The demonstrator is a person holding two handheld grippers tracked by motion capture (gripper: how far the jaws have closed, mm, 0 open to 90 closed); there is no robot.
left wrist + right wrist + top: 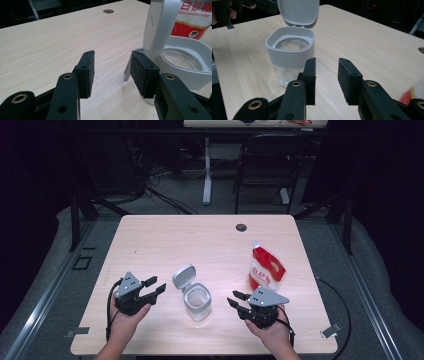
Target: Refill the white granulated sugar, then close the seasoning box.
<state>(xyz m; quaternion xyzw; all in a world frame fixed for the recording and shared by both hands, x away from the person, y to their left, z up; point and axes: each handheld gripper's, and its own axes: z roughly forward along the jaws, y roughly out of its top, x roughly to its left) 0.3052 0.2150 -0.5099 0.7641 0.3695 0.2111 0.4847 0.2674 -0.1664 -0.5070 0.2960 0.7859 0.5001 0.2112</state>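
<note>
The jar [197,301] stands near the front middle of the tabletop [165,240] with its lid [183,277] flipped up, between the left tongs [156,287] and the right tongs [233,298] — both spread, pinching nothing. The sugar bag [265,269] stands just behind the right tongs, apart from the jar. I'd worry about the raised lid — the left tongs sit close beside it, and a careless nudge could tip the light jar over
</note>
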